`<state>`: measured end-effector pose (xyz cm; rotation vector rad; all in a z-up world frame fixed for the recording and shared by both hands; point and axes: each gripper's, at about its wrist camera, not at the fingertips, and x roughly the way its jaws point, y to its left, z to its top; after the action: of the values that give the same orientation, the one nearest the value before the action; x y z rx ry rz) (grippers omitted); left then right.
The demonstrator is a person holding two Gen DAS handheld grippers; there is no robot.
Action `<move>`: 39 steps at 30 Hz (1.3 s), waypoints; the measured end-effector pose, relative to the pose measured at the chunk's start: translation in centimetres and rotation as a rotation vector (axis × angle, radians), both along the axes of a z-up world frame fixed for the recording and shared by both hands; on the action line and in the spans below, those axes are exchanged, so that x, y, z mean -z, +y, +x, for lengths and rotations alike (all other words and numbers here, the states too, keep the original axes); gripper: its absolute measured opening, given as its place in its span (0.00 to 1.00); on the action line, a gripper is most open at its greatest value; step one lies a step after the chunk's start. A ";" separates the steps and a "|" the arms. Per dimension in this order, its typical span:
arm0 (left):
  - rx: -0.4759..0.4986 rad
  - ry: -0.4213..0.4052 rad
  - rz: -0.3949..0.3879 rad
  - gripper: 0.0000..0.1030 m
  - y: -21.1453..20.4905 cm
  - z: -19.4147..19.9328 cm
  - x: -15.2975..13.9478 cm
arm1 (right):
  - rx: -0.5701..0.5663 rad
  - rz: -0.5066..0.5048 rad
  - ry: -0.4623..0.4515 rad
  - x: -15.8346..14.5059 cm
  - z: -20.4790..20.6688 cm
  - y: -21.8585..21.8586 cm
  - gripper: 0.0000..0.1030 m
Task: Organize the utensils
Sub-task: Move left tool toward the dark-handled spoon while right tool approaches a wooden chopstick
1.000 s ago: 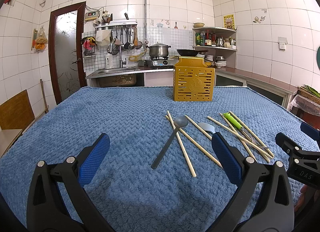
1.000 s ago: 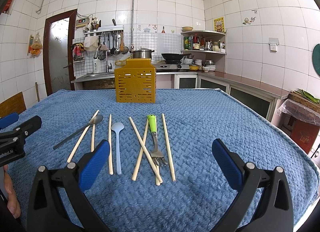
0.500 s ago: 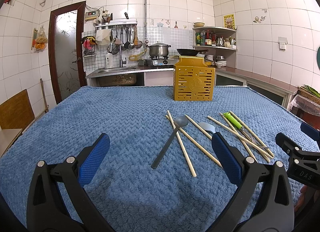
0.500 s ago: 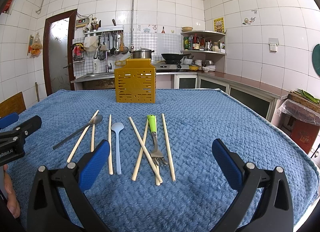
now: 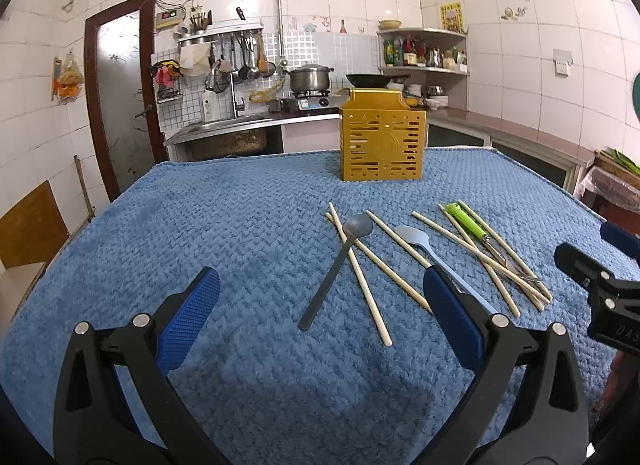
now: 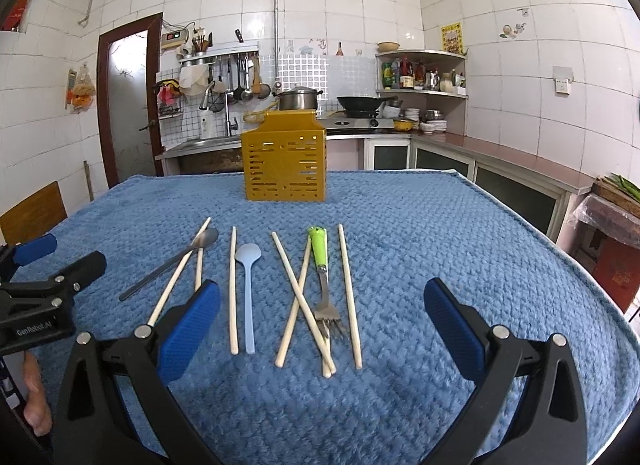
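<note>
We observe the left tongs point(image 5: 320, 319) with both blue-padded fingers point(image 5: 188, 323) spread wide, gripping nothing and touching nothing; they hang above the blue cloth point(image 5: 224, 225) that covers the bench. The right tongs point(image 6: 320, 323) stand likewise wide apart and empty, above the near ends of the utensils. Each pair also shows at the edge of the other's view.

The container is a yellow slotted utensil holder point(image 6: 285, 163), upright on the cloth at the far side of the bench, well apart from both tongs. We cannot tell what its inside holds (the rim sits above both camera lines).

The utensils lie loose on the cloth between the holder and the tongs. In the right wrist view, from left to right:
- a dark metal spoon point(image 6: 172, 265), tilted, crossing two wooden chopsticks point(image 6: 178, 273)
- a single chopstick point(image 6: 233, 291) just beside a pale blue spoon point(image 6: 249, 289), both roughly parallel
- two crossed chopsticks point(image 6: 299, 297)
- a green-handled fork point(image 6: 322, 277), tines toward the tongs, its tines touching a crossed stick
- one last chopstick point(image 6: 349, 295) just beside the fork

A bare hand point(image 6: 34, 397) shows at the lower left edge of the right wrist view
</note>
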<state>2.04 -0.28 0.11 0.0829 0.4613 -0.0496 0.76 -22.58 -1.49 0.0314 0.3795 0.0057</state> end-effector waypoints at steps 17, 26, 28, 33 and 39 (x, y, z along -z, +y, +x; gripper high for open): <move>0.063 0.090 -0.058 0.95 2.2 7.1 -4.3 | 0.030 0.013 0.171 -2.1 9.4 -1.6 0.96; 0.048 0.197 -0.052 0.95 1.6 14.0 -3.6 | 0.046 -0.056 0.264 -1.4 17.5 -2.4 0.96; 0.043 0.216 -0.049 0.95 1.4 15.2 -3.1 | 0.058 -0.064 0.285 -0.9 18.8 -2.5 0.96; 0.043 0.262 -0.050 0.95 1.2 17.5 -1.4 | 0.053 -0.035 0.339 0.8 21.3 -2.8 0.96; 0.067 0.314 -0.033 0.95 0.6 17.9 1.1 | 0.085 -0.072 0.358 2.4 22.2 -2.9 0.96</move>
<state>19.94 0.29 -1.01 0.0580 0.7711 -0.1373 22.97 -25.49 -3.85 -0.0228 0.7358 -0.0985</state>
